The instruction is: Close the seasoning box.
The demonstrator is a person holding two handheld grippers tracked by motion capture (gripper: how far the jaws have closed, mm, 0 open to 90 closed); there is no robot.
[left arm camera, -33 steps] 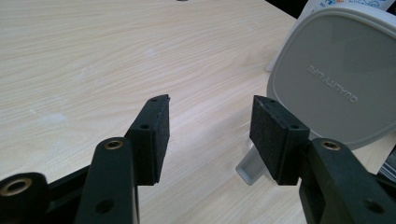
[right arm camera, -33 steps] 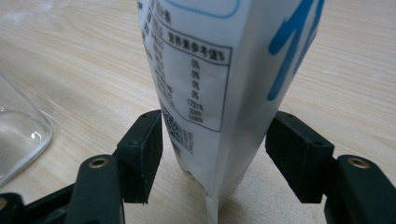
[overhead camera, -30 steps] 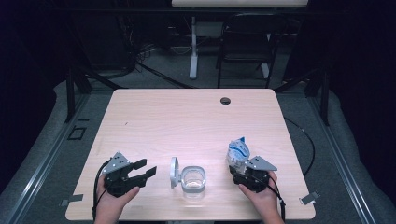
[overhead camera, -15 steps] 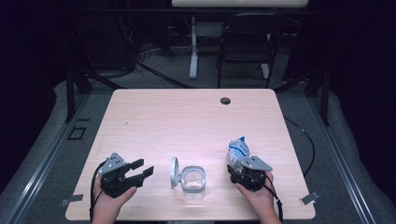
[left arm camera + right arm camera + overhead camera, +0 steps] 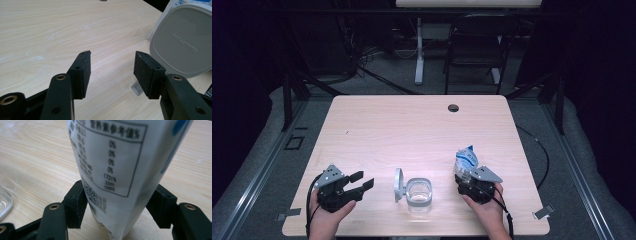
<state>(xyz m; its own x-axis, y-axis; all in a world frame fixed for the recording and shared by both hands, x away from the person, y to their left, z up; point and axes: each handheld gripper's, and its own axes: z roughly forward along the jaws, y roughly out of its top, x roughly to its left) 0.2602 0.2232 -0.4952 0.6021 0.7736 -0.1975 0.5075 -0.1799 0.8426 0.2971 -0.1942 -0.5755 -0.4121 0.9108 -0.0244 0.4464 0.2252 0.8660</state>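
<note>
Table: clear container at near edge, lid flipped up. My right gripper is clamped on pouch, near-right; left gripper gapes empty. Judging pour stage; next I tilt pouch over container

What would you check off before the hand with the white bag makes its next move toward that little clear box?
1. Bag held: the right gripper has its jaws closed on the lower part of the white bag. Ok.
2. Bag upright: it stands roughly upright between the jaws. Ok.
3. Bag opened for pouring: its top is too small to judge. Cannot tell.
4. Box open: the clear container has its grey lid swung up on the left. Ok.
5. Box steadied: the left gripper is open beside the lid, gripping nothing. Not ok.
6. Free path: bare table lies between bag and container. Ok.
</note>
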